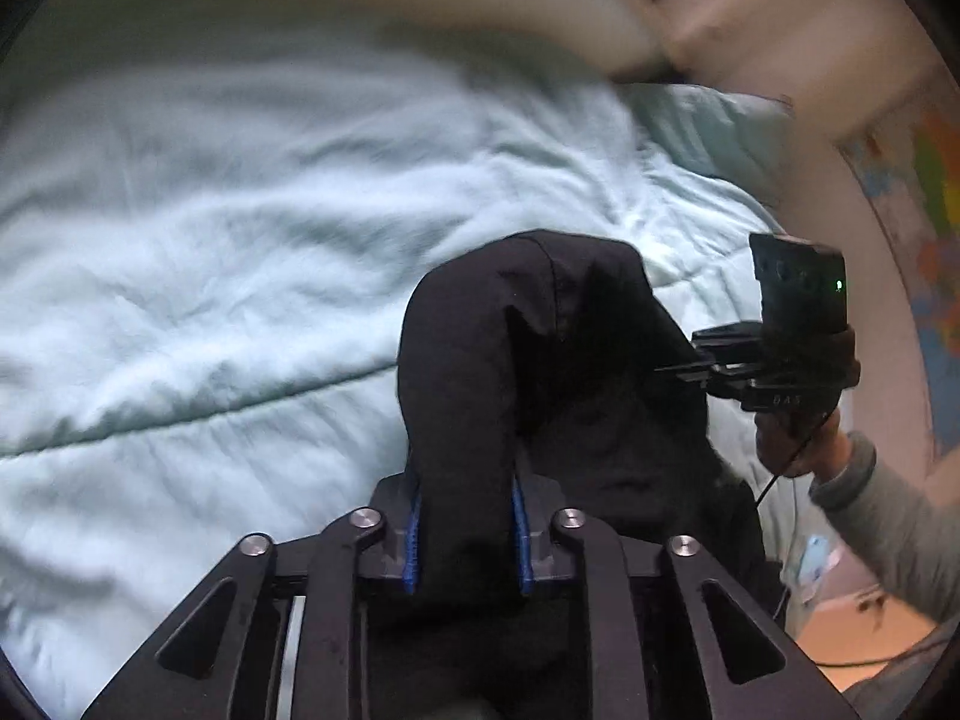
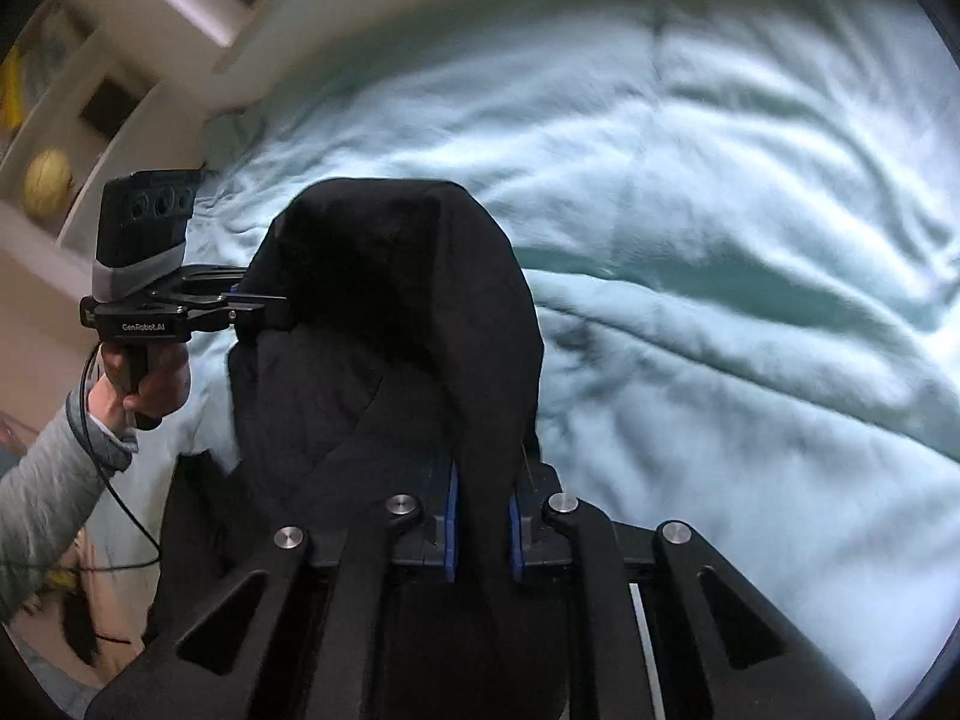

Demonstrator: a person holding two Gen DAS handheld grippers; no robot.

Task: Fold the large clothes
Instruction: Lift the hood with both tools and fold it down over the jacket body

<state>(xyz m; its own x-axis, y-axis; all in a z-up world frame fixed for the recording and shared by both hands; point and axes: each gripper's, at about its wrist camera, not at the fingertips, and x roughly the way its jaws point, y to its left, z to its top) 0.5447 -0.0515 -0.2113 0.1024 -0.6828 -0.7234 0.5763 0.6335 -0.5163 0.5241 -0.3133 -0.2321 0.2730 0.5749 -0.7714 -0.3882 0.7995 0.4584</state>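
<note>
Early stage: left gripper (image 1: 468,540) and right gripper (image 2: 483,522) each clamp the black garment (image 1: 540,348), bunched ahead, unfolded above the quilt (image 1: 210,240).

A home bedroom. A bed (image 1: 210,240) spread with a rumpled pale-green quilt (image 2: 720,210) fills both views, a pillow (image 1: 714,126) lies at its head, and a colourful map (image 1: 936,228) hangs on the wall. Shelves (image 2: 66,138) stand beside the bed.

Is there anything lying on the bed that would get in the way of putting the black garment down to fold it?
Nothing visible. Both hand-held grippers grip the black garment above the light green bedspread, whose visible surface is only rumpled, with no objects on it.
</note>
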